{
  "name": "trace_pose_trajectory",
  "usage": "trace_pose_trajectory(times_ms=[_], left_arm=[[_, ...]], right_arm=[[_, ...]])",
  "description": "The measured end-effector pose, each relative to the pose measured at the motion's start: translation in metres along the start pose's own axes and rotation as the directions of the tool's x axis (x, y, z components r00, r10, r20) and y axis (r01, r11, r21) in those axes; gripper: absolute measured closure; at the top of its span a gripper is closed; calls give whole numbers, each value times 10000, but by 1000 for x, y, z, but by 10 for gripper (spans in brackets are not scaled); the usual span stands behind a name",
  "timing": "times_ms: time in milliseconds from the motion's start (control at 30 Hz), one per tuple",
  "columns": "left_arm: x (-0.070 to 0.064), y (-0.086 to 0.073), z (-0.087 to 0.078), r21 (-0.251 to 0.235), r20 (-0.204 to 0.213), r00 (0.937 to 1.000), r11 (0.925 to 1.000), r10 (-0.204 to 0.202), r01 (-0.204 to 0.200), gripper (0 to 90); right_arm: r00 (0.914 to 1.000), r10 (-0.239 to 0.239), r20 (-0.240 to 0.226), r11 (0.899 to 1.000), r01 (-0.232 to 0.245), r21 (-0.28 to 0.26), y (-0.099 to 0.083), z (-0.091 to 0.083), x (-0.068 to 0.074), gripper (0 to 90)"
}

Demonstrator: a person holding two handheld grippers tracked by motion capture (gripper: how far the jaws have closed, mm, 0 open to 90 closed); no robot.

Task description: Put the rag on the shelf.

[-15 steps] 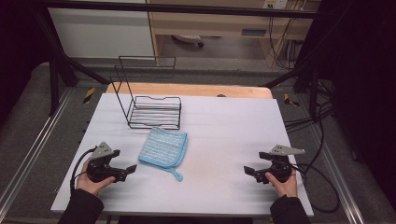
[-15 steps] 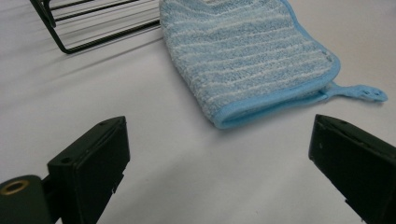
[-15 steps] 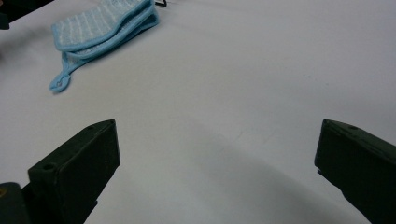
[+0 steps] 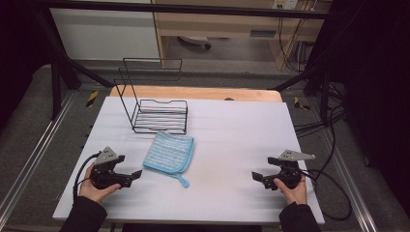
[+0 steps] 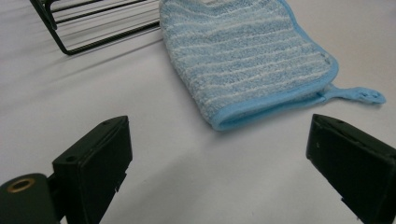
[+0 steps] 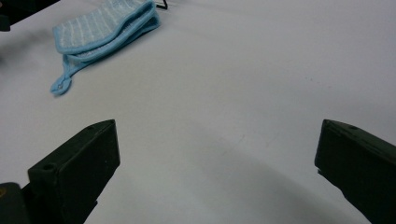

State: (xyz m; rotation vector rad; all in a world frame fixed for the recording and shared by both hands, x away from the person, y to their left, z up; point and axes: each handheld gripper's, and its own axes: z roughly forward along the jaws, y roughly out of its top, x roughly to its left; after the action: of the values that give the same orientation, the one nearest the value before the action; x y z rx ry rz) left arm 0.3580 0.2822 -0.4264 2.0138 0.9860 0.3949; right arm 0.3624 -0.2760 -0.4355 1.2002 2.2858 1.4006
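Since the left gripper (image 4: 130, 178) sits wide open and empty just short of the folded blue cloth (image 4: 169, 153) on the white bench (image 4: 232, 140), it should close on the near hem, not the loop. One cloth, one wire rack (image 4: 159, 115) behind it, two grippers; the right gripper (image 4: 259, 178) gapes empty, well apart.

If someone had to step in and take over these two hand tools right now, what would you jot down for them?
Left gripper: open, holding nothing, low over the table, pointing at the cloth.
Right gripper: open, holding nothing, well off to the cloth's right.
Folded blue cloth: flat on the table just in front of the black wire rack, its loop tab trailing from a corner.
Done: nothing visibly handled yet.
Left: probably grasp the cloth; the left gripper is nearest.
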Motion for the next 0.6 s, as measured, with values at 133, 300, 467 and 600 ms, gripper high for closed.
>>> trace_pose_trajectory(times_ms=[133,300,467,600], left_arm=[[-1,4,-1,-59,-23,9999,9999,-109,109,83],[-2,13,-1,-48,-20,9998,9998,-215,215,93],[-5,26,0,52,-80,9998,9998,-189,190,100],[-5,40,2,25,-110,9998,9998,-174,175,114]], right_arm=[[10000,6,14,10000,-6,52,0,1,2,6],[10000,-57,63,10000,57,30,0,0,1,6],[10000,-62,78,10000,62,9,0,0,1,6],[9999,-62,92,10000,62,-1,0,0,1,6]])
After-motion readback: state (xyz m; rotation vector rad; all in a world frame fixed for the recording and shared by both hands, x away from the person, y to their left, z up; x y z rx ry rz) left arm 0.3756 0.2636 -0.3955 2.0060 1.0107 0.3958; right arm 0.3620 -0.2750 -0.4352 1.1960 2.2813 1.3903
